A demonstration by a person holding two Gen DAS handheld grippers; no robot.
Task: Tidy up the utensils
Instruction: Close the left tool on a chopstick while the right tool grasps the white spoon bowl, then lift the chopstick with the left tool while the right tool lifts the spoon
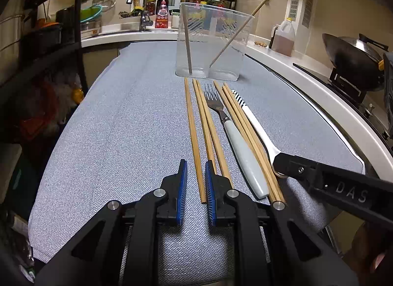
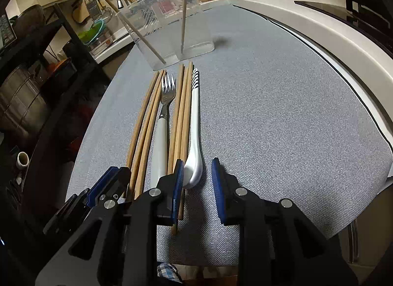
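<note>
Your right tongs [image 2: 197, 175] open astride spoon [image 2: 194, 123]; left tongs [image 1: 196, 175] open over chopstick [image 1: 194, 136]. Next: pinch, carry to container [image 1: 213, 40].

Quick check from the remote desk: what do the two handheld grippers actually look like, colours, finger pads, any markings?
Both are matte black plastic with angular, cut-out frames and round silver bolt heads at the pivots. The left gripper and right gripper each carry two flat fingers faced with ribbed blue pads. In the left wrist view the right gripper's side shows raised lettering "DAS". No cables or sleeves are visible.
</note>
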